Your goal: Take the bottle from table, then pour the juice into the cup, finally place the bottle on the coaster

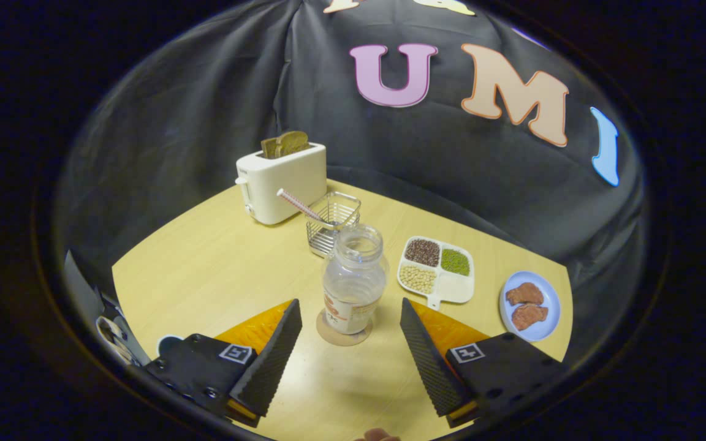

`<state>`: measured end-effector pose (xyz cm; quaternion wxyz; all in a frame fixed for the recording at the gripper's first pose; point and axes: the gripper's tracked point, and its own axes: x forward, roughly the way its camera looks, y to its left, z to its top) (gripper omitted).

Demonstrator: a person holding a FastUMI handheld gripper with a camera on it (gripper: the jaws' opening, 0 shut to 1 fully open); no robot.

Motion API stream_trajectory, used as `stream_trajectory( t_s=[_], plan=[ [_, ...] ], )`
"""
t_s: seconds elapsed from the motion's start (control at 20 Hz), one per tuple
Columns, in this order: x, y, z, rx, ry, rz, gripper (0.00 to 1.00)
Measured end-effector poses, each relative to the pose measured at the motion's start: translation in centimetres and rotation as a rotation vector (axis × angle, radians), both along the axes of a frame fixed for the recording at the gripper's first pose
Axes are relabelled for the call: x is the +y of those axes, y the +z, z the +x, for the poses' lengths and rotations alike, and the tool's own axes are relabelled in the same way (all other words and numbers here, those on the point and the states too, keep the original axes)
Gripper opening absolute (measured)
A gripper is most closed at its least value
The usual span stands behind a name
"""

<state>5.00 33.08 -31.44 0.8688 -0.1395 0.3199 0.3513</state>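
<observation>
Standing upright on the round coaster [344, 335], the clear bottle [353, 280] has no cap, and its mouth is open toward us. We see it between and just ahead of the tips of our gripper [350, 309], whose fingers are spread wide with a clear gap on either side of the bottle, touching nothing. The bottle's lower part carries a label, and we cannot tell how much juice is inside.

Just beyond the bottle we find a small wire basket [333, 222] with a striped straw [299, 205] leaning out of it toward the left. Further beyond that, a white toaster [280, 182] sits with slices of toast [284, 144] standing up from its slot.

To the right of the bottle, and a little beyond the right finger, a white divided tray [436, 271] holds dark, green and pale beans in separate compartments, while its fourth compartment looks bare. Further right, a pale blue plate [531, 305] bears two brownish pieces of food. All of this rests on the light wooden table [206, 269]. Behind the left finger, close to the table's near edge, we catch a rounded rim that could be the cup [168, 342], mostly hidden by the gripper's body.
</observation>
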Motion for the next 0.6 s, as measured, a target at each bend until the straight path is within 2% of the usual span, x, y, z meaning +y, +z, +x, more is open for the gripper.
stream_trajectory(
  t_s=[0.35, 0.6],
  plan=[
    [-4.6, 8.9, -1.7, -0.114, -0.057, 0.052, 1.0],
    [-7.4, 16.9, -2.6, -0.199, -0.134, 0.138, 1.0]
  ],
)
